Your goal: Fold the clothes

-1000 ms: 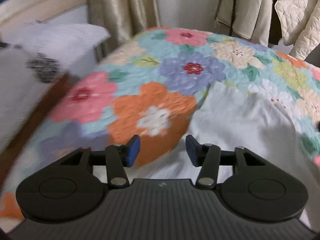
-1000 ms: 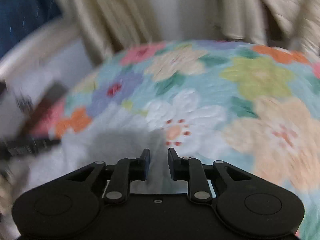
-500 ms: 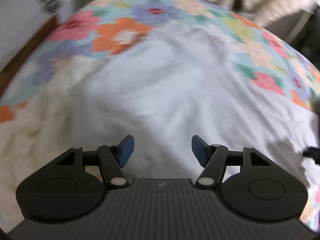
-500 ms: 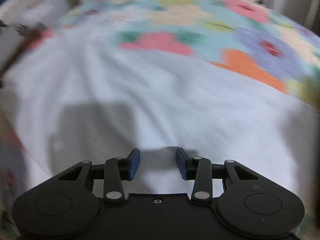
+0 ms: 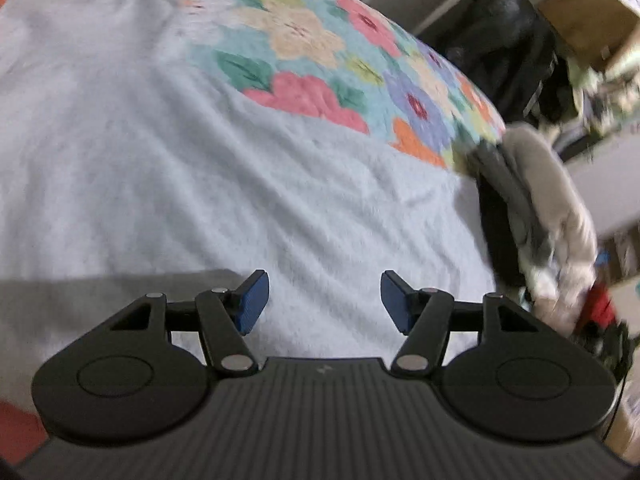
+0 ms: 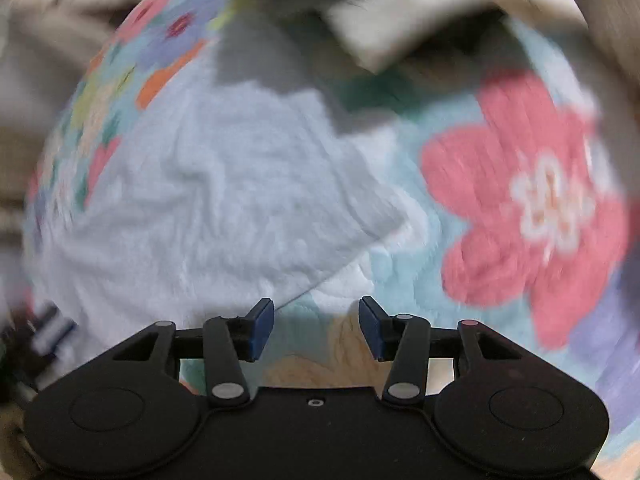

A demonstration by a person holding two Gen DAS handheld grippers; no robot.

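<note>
Left wrist view: my left gripper (image 5: 324, 300) hangs over the pale blue garment (image 5: 168, 168), jaws apart w/ nothing between them; blue pads (image 5: 252, 304) are clear of the cloth. The garment lies spread across most of the floral quilt (image 5: 320, 52), wrinkled, and fills the middle and left of the view. A grey shadow falls on it at lower left. Past the bed's right edge there's a heap of grey and cream clothes (image 5: 548, 208) over something dark, plus blurred clutter and a cardboard box (image 5: 588, 24) further back. Nothing sits between the jaws and the cloth.

Right wrist view: my right gripper (image 6: 316, 328) has its jaws apart, and they have just been opening, nothing between them. It sits just off the garment's (image 6: 224, 200) edge, which runs diagonally just above the left pad (image 6: 260, 328); under the gap it's bare quilt (image 6: 520, 200), a big pink flower to the right. A beige cloth (image 6: 420, 12) lies at the top, shadow beneath it. Heavy blur, lower left unreadable.
</note>
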